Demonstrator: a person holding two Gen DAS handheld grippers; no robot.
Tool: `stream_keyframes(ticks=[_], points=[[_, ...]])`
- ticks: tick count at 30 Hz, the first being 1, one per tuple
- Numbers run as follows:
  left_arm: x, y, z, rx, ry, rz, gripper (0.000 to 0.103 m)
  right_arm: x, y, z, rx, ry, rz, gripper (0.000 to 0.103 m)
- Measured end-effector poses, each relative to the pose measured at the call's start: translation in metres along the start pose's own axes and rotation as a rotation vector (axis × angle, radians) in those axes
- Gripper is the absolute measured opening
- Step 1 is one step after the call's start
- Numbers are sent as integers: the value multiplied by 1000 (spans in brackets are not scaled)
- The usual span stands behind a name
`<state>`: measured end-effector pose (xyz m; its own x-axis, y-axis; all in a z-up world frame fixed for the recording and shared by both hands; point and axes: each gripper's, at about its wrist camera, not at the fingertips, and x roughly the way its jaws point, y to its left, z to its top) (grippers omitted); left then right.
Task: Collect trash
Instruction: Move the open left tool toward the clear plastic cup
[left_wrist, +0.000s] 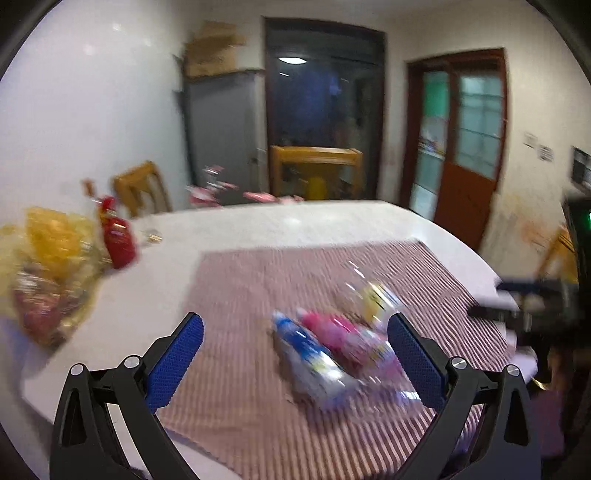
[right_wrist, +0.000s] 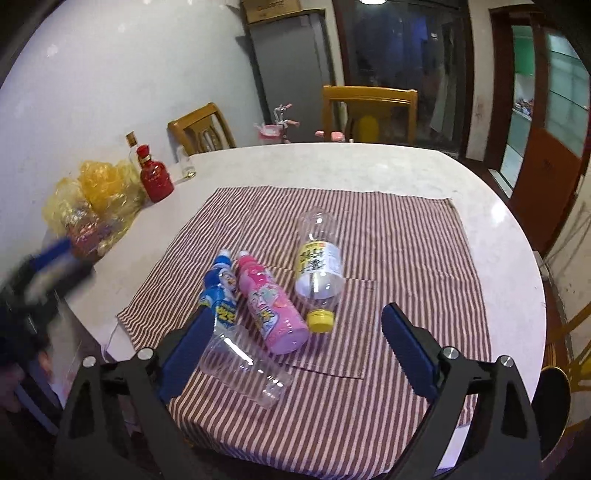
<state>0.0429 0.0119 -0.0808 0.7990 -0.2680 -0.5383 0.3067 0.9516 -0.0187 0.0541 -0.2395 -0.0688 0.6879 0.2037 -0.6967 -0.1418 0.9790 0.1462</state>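
Four pieces of trash lie on the striped cloth (right_wrist: 388, 240) over the round table (right_wrist: 332, 166), and we judge that none is collected yet. The blue bottle (right_wrist: 218, 291) and the pink bottle (right_wrist: 271, 308) lie side by side and touching; the clear bottle (right_wrist: 319, 266) with the yellow cap lies just beside the pink one, and the clear plastic cup (right_wrist: 245, 365) lies on its side nearest us.

Our right gripper (right_wrist: 297, 345) hovers over the cup, its fingers spread wide and holding nothing. Our left gripper (left_wrist: 295, 354) is just as wide open and empty, aimed at the blurred bottles from the left side of the table.

We see no bin or bag for the trash, only a yellow bag (right_wrist: 92, 199) and a red bottle (right_wrist: 155, 177) well apart near the wall. We reckon the whole job remains, starting with a first grasp.
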Motion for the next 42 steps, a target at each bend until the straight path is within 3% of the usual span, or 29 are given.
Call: stream_keyframes(ticks=[3,6,15,21,25,31,33,38,42], points=[[25,-2,-23,7,49,-162,97,-3,-6,3,15,-10,-6,92],[59,-9,-49,28,146,-244,97,-6,-10,4,26,-18,-4,92],[103,-29,-77,35,273,-406,97,-8,-23,5,54,-24,4,92],[108,-38,-75,34,273,-466,96,-10,-32,5,69,-34,11,92],[105,-47,-74,55,304,-541,92,-11,-39,4,84,-38,12,92],[114,-59,-78,59,341,-587,91,-10,-43,3,101,-39,23,92],[117,-61,-81,51,356,-612,81,-11,-45,2,104,-41,27,92],[118,-70,-82,72,380,-639,38,-13,-52,1,122,-49,27,92],[117,-81,-86,107,399,-659,33,-13,-54,0,129,-50,31,92]])
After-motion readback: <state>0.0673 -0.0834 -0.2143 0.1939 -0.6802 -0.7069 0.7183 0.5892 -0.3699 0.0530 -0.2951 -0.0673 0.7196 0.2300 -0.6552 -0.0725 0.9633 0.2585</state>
